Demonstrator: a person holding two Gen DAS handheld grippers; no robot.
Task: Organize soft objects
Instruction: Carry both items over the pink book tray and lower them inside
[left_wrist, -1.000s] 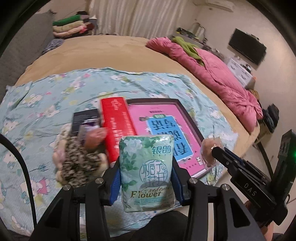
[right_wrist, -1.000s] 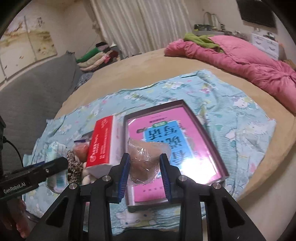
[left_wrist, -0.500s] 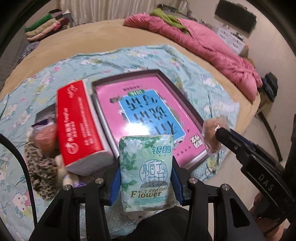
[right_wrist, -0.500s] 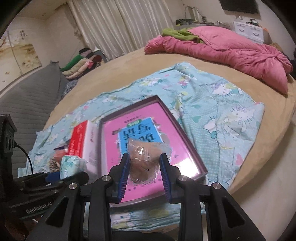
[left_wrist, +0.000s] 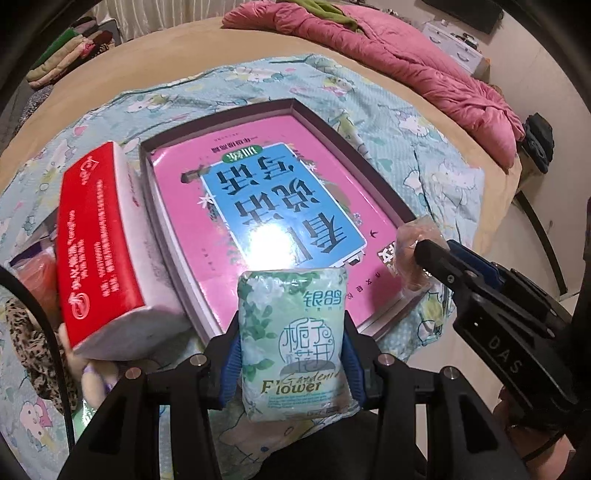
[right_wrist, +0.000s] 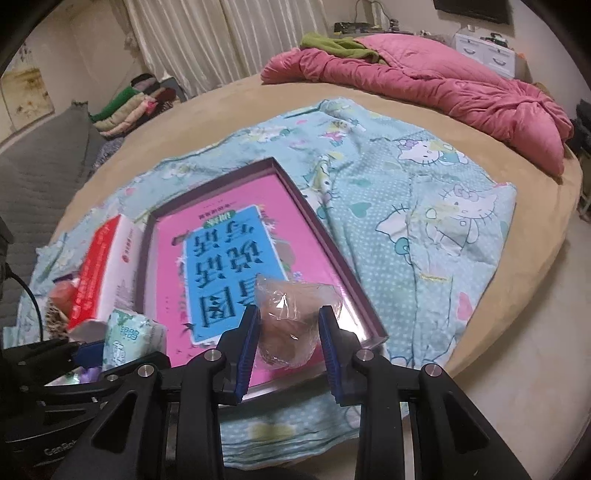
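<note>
A round tan bed (right_wrist: 535, 236) fills both views, with a crumpled pink quilt (right_wrist: 461, 88) heaped along its far edge and a light blue cartoon-cat sheet (right_wrist: 436, 206) spread over the near part. On that sheet lies a shallow dark-rimmed tray (left_wrist: 354, 147) whose floor is covered by a pink book with a blue title panel (left_wrist: 280, 210), its print upside down to the cameras. Just beside the tray's left rim a red-and-white tissue pack (left_wrist: 99, 254) stands tilted, leaning toward the tray; at its foot sits a small heap of soft things, among them a leopard-print cloth (left_wrist: 26, 343), too blurred to sort further. The left gripper (left_wrist: 293, 347) points steeply down over the near edge of the tray, its blue-padded fingers (left_wrist: 231, 358) pressed on either side of a green-and-white floral tissue packet (left_wrist: 295, 343), which is held upright in the air above the tray's near rim. To its right, the right gripper (right_wrist: 288, 332) has its fingers (right_wrist: 247, 343) drawn in narrowly on a small plastic-wrapped brownish soft lump (right_wrist: 291, 314), carried above the tray's near right corner and not resting on the book. A stack of folded clothes (right_wrist: 125, 107) sits on the far left edge of the bed by the curtains.
</note>
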